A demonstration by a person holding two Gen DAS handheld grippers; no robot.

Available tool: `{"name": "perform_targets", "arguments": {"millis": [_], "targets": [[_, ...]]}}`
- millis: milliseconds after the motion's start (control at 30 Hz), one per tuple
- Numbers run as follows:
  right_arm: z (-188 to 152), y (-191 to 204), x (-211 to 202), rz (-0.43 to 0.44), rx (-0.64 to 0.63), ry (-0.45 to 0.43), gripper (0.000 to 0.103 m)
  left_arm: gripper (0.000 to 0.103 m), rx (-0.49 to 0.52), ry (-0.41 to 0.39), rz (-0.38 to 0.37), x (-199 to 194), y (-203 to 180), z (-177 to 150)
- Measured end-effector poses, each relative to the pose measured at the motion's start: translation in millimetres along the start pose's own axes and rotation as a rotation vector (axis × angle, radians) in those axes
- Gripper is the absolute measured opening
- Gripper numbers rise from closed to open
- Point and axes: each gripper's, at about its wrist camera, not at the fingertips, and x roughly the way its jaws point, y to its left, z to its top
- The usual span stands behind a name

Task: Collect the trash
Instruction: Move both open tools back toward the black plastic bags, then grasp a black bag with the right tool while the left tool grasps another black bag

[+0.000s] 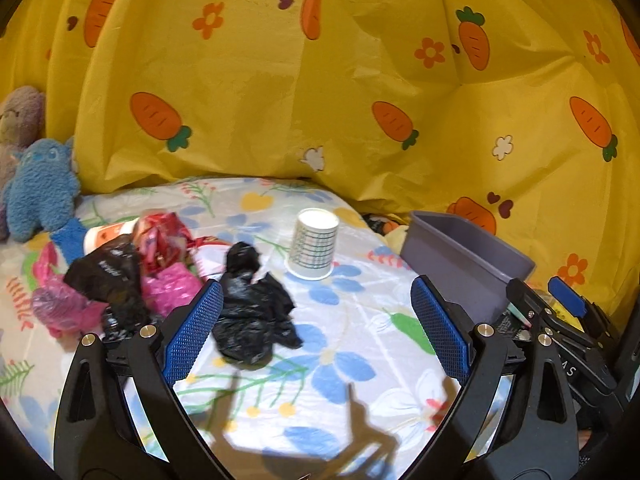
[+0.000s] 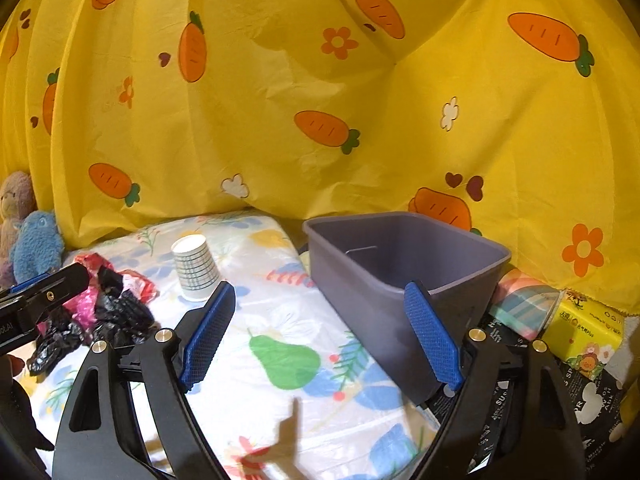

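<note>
While both sets of tongs gape wide and empty, hovering left gripper over the crumpled black bag at nine o'clock of the upturned paper cup, right gripper beside the grey bin, likely ready to receive.

bright, even | claw shadows fall near | fisheye edges bent, dark corners

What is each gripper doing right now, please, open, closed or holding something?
Left gripper: open, holding nothing; a crumpled black bag lies on the sheet between its fingers.
Right gripper: open, holding nothing, next to the grey bin.
</note>
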Motion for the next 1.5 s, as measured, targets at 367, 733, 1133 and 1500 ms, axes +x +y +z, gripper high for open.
{"name": "perform_targets", "arguments": {"millis": [367, 733, 1133, 1500], "targets": [[-22, 115, 33, 0.254, -0.151, 0.155, 0.083, 0.093, -0.094, -0.002, 0.274, -30, 111, -31], [-20, 176, 95, 0.311, -0.189, 0.347, 0.066, 0.093, -0.112, 0.012, 0.297, -38, 142, -38], [-29, 171, 110, 0.368, -0.167, 0.412, 0.007, 0.081, -0.082, 0.088, 0.272, -10, 133, -38], [-27, 130, 61, 0.392, -0.149, 0.28, 0.006, 0.055, -0.082, 0.198, 0.244, 31, 128, -34]]}}
